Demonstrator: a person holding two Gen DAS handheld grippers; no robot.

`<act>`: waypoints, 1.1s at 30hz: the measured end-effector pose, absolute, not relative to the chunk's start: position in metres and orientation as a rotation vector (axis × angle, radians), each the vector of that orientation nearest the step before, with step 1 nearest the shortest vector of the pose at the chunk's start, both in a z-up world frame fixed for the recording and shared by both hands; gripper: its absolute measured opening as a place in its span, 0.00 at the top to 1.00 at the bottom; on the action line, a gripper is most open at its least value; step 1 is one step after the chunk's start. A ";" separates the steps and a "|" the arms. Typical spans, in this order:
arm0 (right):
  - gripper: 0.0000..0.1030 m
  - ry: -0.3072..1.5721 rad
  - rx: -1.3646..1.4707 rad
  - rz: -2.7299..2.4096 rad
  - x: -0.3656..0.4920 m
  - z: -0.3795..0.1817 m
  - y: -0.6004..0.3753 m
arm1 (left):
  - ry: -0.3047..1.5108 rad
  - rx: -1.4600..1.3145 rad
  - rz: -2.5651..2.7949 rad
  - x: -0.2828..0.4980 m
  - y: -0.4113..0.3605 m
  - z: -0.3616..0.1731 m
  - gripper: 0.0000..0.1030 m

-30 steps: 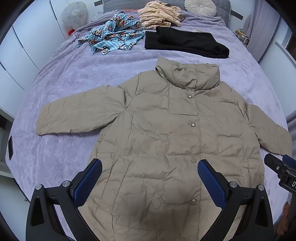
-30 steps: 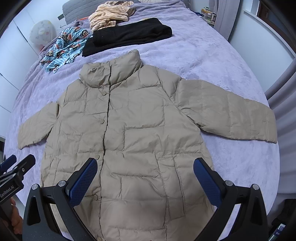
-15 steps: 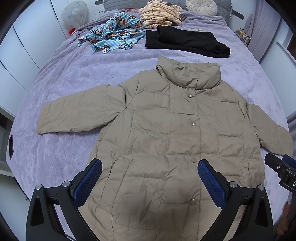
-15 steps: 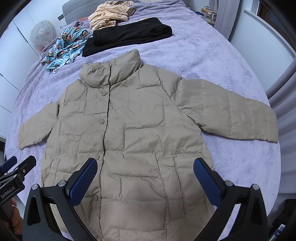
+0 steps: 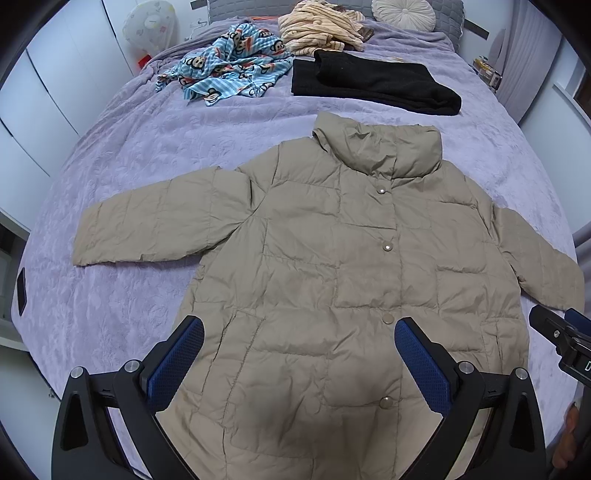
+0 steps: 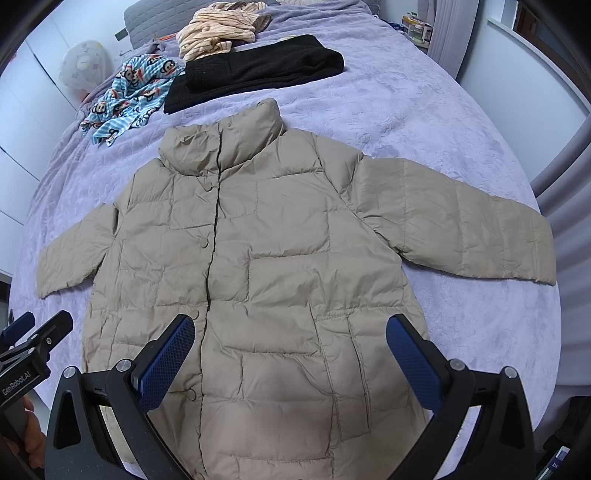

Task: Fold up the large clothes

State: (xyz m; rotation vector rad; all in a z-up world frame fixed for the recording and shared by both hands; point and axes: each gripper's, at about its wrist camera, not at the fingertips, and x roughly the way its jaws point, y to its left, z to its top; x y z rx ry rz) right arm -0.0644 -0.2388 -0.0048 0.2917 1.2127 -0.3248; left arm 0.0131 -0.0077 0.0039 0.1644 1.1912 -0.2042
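While both grippers hover above it, a wide bed (image 5: 155, 147) covered in a lilac textured blanket fills almost the whole scene. Spread flat, front side up, across the near half of the bed lies a large beige quilted jacket (image 5: 332, 266), snapped closed down its front, its stand-up collar pointing to the far end and its hem running out of view at the near edge. Both sleeves stretch out sideways, one to the left and one to the right. Beyond the collar, well apart from the jacket, sits a black folded garment (image 5: 373, 83). To its left lies a crumpled blue striped cloth with cartoon monkey faces (image 5: 229, 66), and farther still a rumpled cream striped garment (image 5: 321, 29). A round pale cushion (image 5: 402, 14) rests at the far end. The left gripper (image 5: 299, 363) hangs over the jacket's lower left part, its blue-padded fingers spread wide and holding nothing. The right gripper (image 6: 290, 363) hangs over the lower right part, likewise spread wide and empty.
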 end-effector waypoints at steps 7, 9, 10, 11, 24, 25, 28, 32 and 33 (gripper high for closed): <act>0.00 1.213 0.294 -0.324 -0.064 -0.004 -0.241 | 1.191 0.165 -0.203 0.013 -0.008 0.004 0.00; 0.00 1.212 0.293 -0.322 -0.064 -0.004 -0.239 | 1.191 0.165 -0.203 0.013 -0.008 0.004 0.00; 0.00 1.211 0.292 -0.321 -0.063 -0.004 -0.239 | 1.191 0.166 -0.203 0.014 -0.008 0.004 0.00; 0.00 1.212 0.292 -0.322 -0.063 -0.004 -0.239 | 1.191 0.165 -0.202 0.013 -0.007 0.004 0.00; 0.00 1.211 0.295 -0.319 -0.063 -0.003 -0.239 | 1.190 0.165 -0.200 0.012 -0.004 0.002 0.00; 0.00 1.210 0.296 -0.318 -0.063 -0.003 -0.239 | 1.190 0.164 -0.201 0.013 -0.005 0.003 0.00; 0.00 1.210 0.294 -0.318 -0.063 -0.003 -0.239 | 1.192 0.165 -0.201 0.012 -0.005 0.002 0.00; 0.00 1.210 0.294 -0.318 -0.064 -0.003 -0.239 | 1.191 0.166 -0.201 0.013 -0.005 0.003 0.00; 0.00 1.209 0.295 -0.317 -0.063 -0.003 -0.239 | 1.191 0.166 -0.201 0.013 -0.005 0.003 0.00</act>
